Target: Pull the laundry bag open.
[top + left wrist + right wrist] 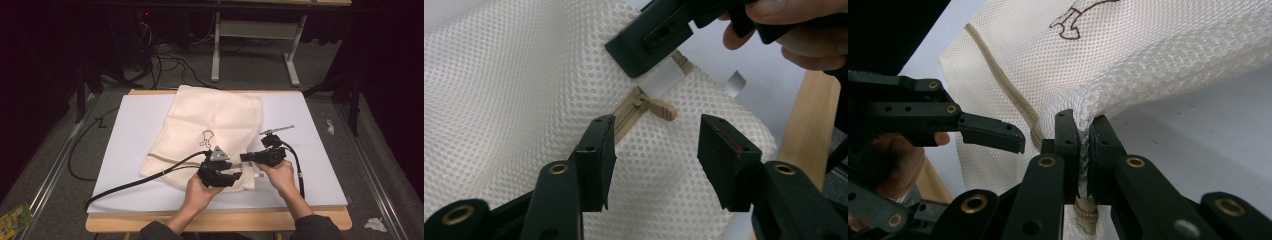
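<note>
Right gripper (1083, 145) clamps the mesh bag (210, 135) corner at the near table (320, 150) edge. Left gripper (654, 150) hovers, jaws apart, short of the zipper pull (663, 108). Risk: jaws close on mesh beside the pull and snag; a hard tug could slip the clamped corner.

A lab-like recording room: black curtains (35, 75) surround the white-topped bench (320, 150), with cables (165, 62) and a metal stand (255, 30) on grey carpet behind it.
</note>
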The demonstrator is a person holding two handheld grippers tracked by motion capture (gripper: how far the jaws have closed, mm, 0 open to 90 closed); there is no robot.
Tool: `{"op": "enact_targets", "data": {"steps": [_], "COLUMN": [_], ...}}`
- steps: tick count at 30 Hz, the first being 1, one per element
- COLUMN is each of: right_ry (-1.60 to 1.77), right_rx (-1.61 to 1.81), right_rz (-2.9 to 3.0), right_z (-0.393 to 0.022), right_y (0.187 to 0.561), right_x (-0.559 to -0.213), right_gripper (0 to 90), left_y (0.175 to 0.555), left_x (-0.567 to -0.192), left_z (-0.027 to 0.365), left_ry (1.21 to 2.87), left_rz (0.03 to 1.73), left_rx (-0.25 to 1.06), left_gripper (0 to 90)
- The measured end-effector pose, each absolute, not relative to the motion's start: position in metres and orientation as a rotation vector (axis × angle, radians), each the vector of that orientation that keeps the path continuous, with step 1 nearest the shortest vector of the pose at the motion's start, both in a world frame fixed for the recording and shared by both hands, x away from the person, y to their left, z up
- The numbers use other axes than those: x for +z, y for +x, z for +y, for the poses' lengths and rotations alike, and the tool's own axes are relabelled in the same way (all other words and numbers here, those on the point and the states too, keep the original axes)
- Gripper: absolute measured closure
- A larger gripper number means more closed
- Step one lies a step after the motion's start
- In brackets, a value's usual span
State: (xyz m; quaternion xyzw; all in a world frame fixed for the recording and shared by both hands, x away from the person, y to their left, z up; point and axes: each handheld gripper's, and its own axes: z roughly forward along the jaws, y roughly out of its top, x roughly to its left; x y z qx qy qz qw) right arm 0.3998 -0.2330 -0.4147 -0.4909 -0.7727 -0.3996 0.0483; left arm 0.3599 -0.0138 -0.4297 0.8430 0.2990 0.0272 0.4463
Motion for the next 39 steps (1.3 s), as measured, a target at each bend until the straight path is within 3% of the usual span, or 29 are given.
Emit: {"op": "enact_targets", "data": {"steps": [8, 23, 39], "right_ry": [-1.474, -1.462, -1.453], "right_rx": [-1.226, -1.220, -1.229], "right_rz": [-2.364, -2.368, -2.369], "right_z": [-0.227, -0.224, -0.223], "right_y": [0.400, 0.399, 0.399], "right_x": [-0.415, -0.414, -0.415], "right_gripper": [86.7, 86.7, 86.6], "left_y": [0.361, 0.369, 0.373], "left_x": [-0.432, -0.435, -0.439], "left_z": [-0.015, -0.016, -0.018], "left_ry": [2.101, 2.089, 2.075], "left_rz": [0.751, 0.786, 0.803], "left_rx": [0.070, 0.075, 0.041], "left_gripper": [54.0, 78.2, 84.4]}}
